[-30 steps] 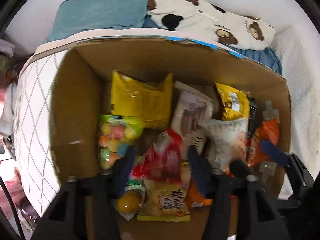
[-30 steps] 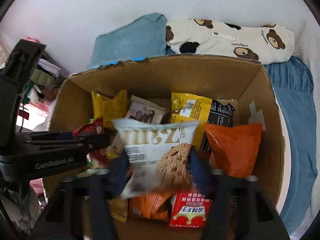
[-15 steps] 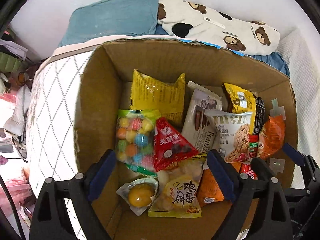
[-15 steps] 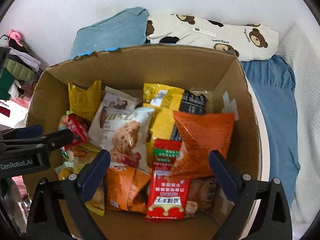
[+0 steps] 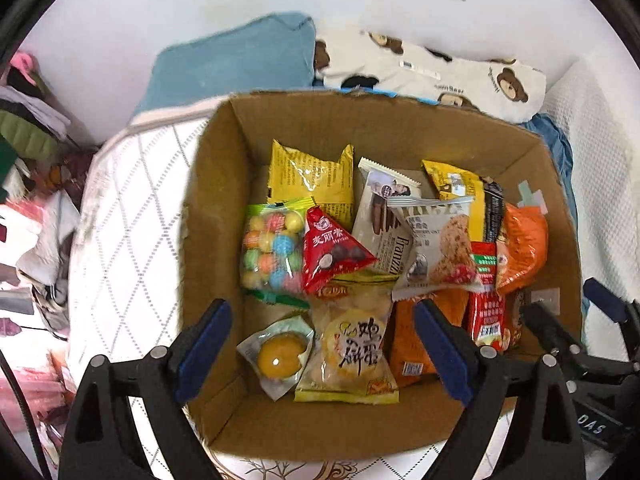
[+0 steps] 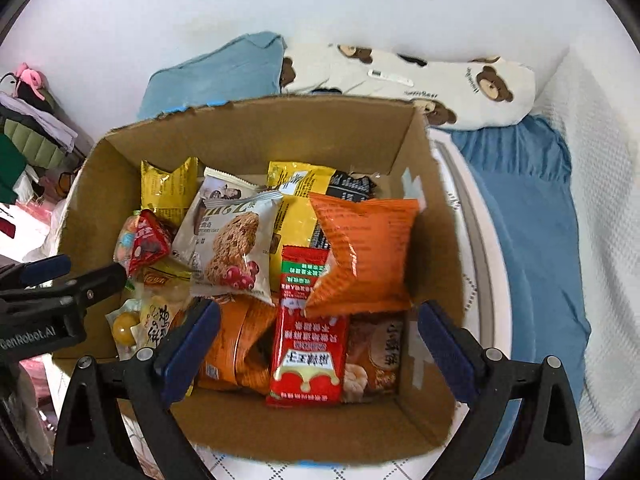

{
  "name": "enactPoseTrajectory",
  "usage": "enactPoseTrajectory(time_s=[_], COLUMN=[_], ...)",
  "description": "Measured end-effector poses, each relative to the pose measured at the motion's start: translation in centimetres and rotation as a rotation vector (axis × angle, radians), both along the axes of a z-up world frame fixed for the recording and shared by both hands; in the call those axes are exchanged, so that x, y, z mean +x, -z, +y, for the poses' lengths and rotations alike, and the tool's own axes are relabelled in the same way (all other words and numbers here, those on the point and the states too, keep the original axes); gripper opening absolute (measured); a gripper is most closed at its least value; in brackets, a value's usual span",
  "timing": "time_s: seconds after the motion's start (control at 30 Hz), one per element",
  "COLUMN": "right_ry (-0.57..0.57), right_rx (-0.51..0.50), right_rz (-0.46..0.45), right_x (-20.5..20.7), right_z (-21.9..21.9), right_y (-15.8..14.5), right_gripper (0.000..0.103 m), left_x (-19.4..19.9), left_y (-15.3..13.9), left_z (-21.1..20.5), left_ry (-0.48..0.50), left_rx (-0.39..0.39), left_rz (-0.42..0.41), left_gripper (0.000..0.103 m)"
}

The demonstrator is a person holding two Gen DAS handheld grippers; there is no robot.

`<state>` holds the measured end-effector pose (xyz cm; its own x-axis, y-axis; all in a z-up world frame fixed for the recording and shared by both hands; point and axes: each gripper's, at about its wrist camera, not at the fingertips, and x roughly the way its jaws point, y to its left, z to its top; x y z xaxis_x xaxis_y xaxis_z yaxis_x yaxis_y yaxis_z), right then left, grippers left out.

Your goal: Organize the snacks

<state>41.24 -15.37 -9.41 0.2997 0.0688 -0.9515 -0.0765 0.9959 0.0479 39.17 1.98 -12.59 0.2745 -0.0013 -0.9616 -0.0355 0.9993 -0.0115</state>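
Note:
An open cardboard box (image 5: 216, 200) holds several snack packets. My left gripper (image 5: 320, 344) hangs open above its near left part, over a round-cake packet (image 5: 356, 352) and an egg-yolk pack (image 5: 278, 356). A red triangular packet (image 5: 332, 252) lies free beside a bag of coloured candy balls (image 5: 272, 252). My right gripper (image 6: 318, 344) hangs open above the near right part, over a red sachet (image 6: 308, 340). An oat cookie packet (image 6: 232, 248) leans among the others, and an orange bag (image 6: 360, 248) stands to its right. Neither gripper touches a packet.
The box rests on a white quilted mattress (image 5: 120, 220). Behind it lie a blue pillow (image 5: 240, 64) and a bear-print pillow (image 5: 432, 72), with a blue sheet (image 6: 532, 208) to the right. Piled clothes (image 5: 28, 128) fill the far left. The two grippers hang close side by side.
The left gripper let go of the red triangular packet and the right let go of the oat cookie packet. Both jaws opened wide, and both grippers rose and drew back from the box.

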Motion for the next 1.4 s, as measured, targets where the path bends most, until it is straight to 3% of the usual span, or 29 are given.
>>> enactPoseTrajectory(time_s=[0.33,0.8,1.13,1.4], right_ry=[0.009,-0.024,-0.024,-0.044], right_rx=[0.047,0.049,0.045,0.053], right_rz=[-0.151,-0.392,-0.491,-0.520], right_x=[-6.9,-20.3,-27.3,-30.1], right_z=[-1.6,-2.3,-2.7,-2.5], right_y=[-6.0,-15.8,-20.5,-22.5], right_gripper=[0.102,0.103,0.103,0.103], left_x=[-7.9,-19.9,-25.7,-27.2], left_y=[-6.2,-12.9,-15.6,-16.4], left_z=[-0.8,-1.5,-1.3,-1.7], left_ry=[-0.015,-0.018,-0.020,-0.018], left_rx=[0.012,0.003,0.010,0.005], left_rz=[-0.196,-0.404,-0.462,-0.493], left_gripper=[0.093,0.093,0.093,0.093])
